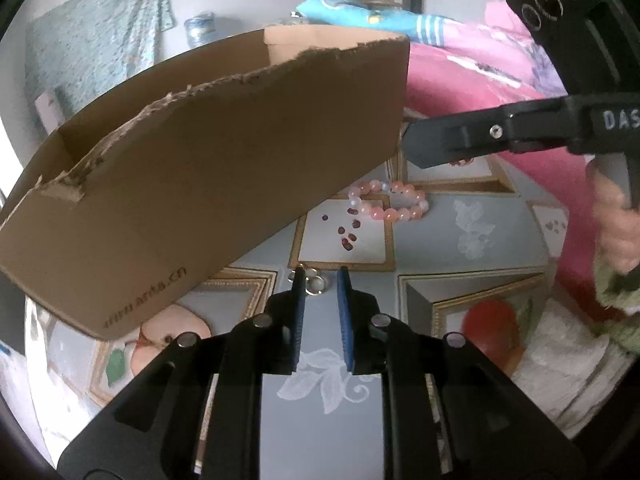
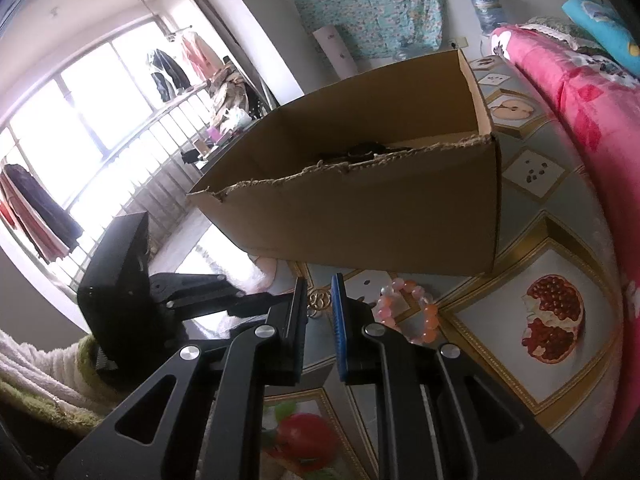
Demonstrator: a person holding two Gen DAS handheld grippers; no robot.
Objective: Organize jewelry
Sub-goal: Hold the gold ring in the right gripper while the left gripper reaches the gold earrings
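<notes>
Bead bracelet (image 1: 390, 202) | lies ahead of left hand-held gripper (image 1: 320, 276), outside cardboard box (image 1: 200, 184) | both hand-held grippers near-closed, empty | boxing remains.

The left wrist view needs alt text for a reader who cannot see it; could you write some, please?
The left gripper hangs over a small metal ring on a fruit-patterned tablecloth, nothing between its pads. A pink bead bracelet lies beyond, beside a torn cardboard box, and the right gripper reaches in from the right.

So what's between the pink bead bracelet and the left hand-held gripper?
Only seed-printed tablecloth, in the left wrist view; a metal ring lies by the left hand-held gripper.
</notes>
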